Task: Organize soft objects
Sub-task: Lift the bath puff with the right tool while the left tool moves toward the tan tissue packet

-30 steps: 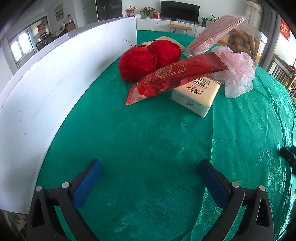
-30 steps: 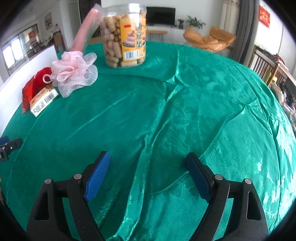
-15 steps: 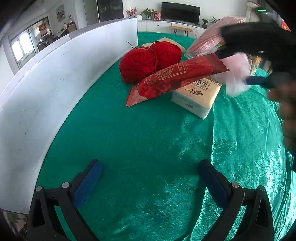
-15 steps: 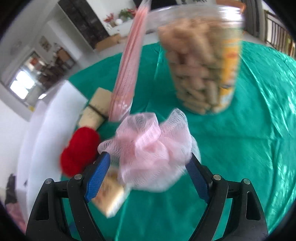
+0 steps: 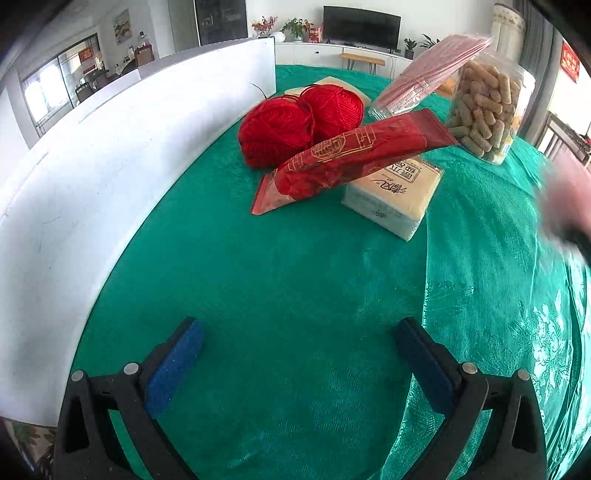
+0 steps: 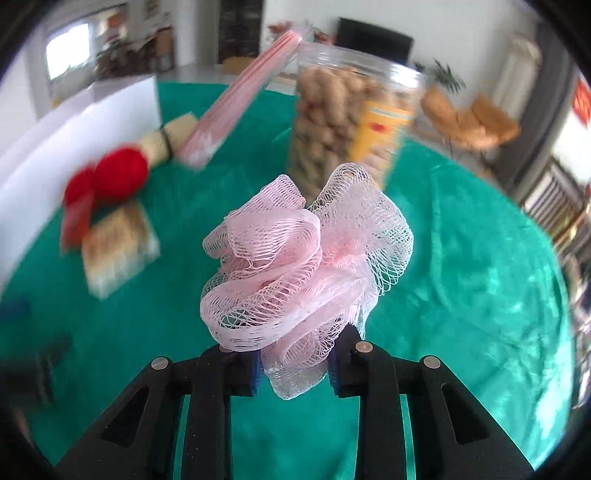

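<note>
Bright living room: dark television (image 5: 361, 26), white walls (image 5: 291, 11), windows (image 5: 55, 83).

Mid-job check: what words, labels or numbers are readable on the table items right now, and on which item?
No text is clear enough to quote.
Tissue pack: large brush-style Chinese characters and a boxed block, at an angle; not surely readable.
Red packet: gold seal-like pattern, no legible words.
Snack jar: yellow label, too blurred to read.
</note>
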`<action>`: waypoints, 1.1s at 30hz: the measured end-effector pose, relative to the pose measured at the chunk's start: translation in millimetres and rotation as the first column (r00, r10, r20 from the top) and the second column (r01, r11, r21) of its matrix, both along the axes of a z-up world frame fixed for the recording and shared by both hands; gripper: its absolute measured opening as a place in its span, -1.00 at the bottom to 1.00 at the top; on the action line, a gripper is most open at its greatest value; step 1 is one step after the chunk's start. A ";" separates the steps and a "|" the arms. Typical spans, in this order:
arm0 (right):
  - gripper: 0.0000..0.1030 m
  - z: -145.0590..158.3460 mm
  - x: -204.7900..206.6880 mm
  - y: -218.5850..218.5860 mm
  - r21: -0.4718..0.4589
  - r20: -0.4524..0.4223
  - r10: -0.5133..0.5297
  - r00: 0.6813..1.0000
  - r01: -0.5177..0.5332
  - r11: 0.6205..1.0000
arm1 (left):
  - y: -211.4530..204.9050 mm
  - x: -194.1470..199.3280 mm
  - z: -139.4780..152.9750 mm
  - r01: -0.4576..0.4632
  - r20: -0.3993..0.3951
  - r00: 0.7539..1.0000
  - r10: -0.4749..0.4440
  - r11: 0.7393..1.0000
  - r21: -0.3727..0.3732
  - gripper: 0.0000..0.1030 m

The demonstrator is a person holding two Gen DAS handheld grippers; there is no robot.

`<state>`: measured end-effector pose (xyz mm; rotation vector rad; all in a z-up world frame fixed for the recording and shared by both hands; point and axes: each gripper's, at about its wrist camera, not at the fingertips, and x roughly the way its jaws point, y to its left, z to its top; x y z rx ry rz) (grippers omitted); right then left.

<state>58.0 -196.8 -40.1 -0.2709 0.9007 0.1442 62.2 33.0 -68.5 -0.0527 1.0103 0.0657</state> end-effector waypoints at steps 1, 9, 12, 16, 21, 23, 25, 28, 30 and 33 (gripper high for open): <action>-0.45 -4.4 -17.7 -10.7 0.000 -0.005 0.003 1.000 -0.003 1.000 | 0.2 0.1 -0.1 0.001 0.000 1.000 -0.001 1.000 0.000 1.00; 0.39 -24.4 -45.4 -33.1 0.130 -0.005 -0.129 0.992 0.128 0.983 | 1.0 0.4 0.1 0.005 -0.002 1.000 -0.005 1.000 -0.001 1.00; 0.46 -29.9 -47.6 -38.2 0.169 -0.010 -0.168 0.986 0.167 0.971 | 1.3 -1.5 -0.2 0.007 -0.002 1.000 -0.007 1.000 -0.001 1.00; 0.55 -31.0 -46.5 -38.1 0.168 0.004 -0.181 0.984 0.177 0.970 | 1.5 -2.7 -0.3 0.005 -0.002 1.000 -0.005 1.000 -0.001 1.00; 0.60 -33.0 -41.4 -34.3 0.154 0.001 -0.178 0.984 0.176 0.972 | 1.8 -2.8 -0.3 0.006 -0.003 1.000 -0.006 1.000 -0.001 1.00; 0.60 -33.5 -40.7 -33.8 0.153 0.002 -0.179 0.984 0.176 0.972 | 1.7 -5.2 0.1 0.006 -0.005 1.000 -0.006 1.000 -0.003 1.00; 0.60 -33.9 -41.3 -33.9 0.153 0.002 -0.179 0.984 0.176 0.972 | 1.7 -5.9 0.1 0.008 -0.010 1.000 -0.008 1.000 -0.007 1.00; 0.60 -33.9 -41.3 -33.9 0.153 0.002 -0.179 0.984 0.176 0.972 | 1.1 -1.8 0.4 0.026 -0.016 1.000 -0.027 0.999 -0.022 1.00; 0.60 -33.9 -41.2 -33.8 0.153 0.002 -0.179 0.984 0.177 0.972 | 0.9 -3.7 4.0 0.065 -0.002 0.998 -0.066 0.994 -0.086 1.00; 0.60 -34.0 -40.8 -34.0 0.152 0.002 -0.181 0.984 0.178 0.972 | 1.6 -9.9 13.1 0.106 0.047 0.994 -0.100 0.983 -0.150 1.00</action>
